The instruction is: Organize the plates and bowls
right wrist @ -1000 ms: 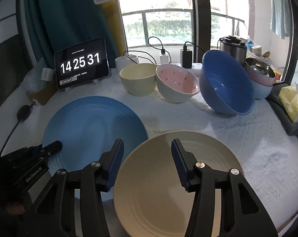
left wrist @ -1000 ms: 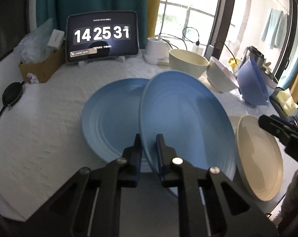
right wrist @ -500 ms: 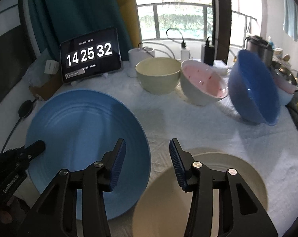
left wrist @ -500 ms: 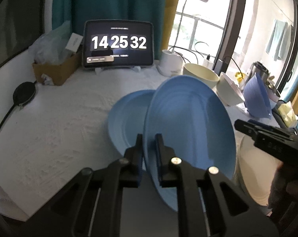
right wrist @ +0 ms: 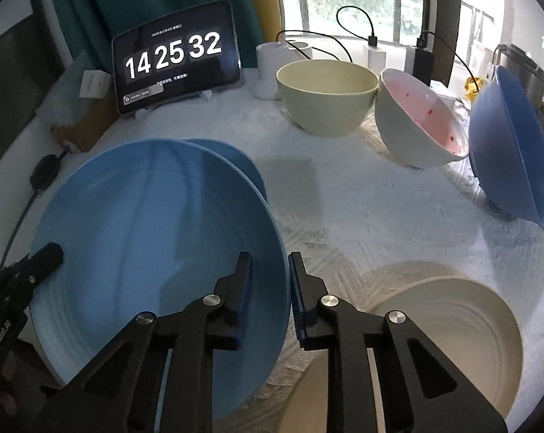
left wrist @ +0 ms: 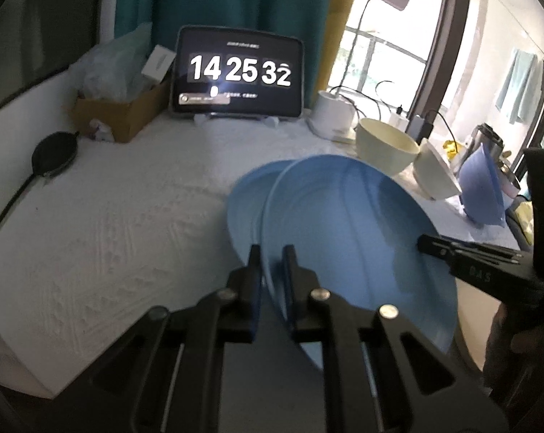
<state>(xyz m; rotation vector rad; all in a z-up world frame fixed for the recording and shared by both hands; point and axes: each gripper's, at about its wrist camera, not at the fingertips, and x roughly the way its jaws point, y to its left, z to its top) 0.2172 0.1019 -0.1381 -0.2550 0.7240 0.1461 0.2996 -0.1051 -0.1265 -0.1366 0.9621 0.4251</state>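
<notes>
Left wrist view: left hand-held gripper [left wrist: 272,263] clamped tight on the near rim of a tilted blue plate [left wrist: 347,238], raised over a second blue plate [left wrist: 246,198] flat on the white tabletop [left wrist: 127,216]; right hand-held gripper [left wrist: 425,243] at the far rim. Right wrist view: right hand-held gripper [right wrist: 270,270] closing astride the raised blue plate's [right wrist: 145,234] right rim, pads not quite pressing; cream plate [right wrist: 452,317] flat just beside; cream bowl [right wrist: 326,97], pink-lined bowl [right wrist: 416,122] and blue bowl [right wrist: 510,144] beyond.

Tilted blue plate [right wrist: 156,231] lower left, second blue plate [right wrist: 235,162] flat behind it, cream plate [right wrist: 448,317] lower right, three bowls [right wrist: 326,97] along the top
</notes>
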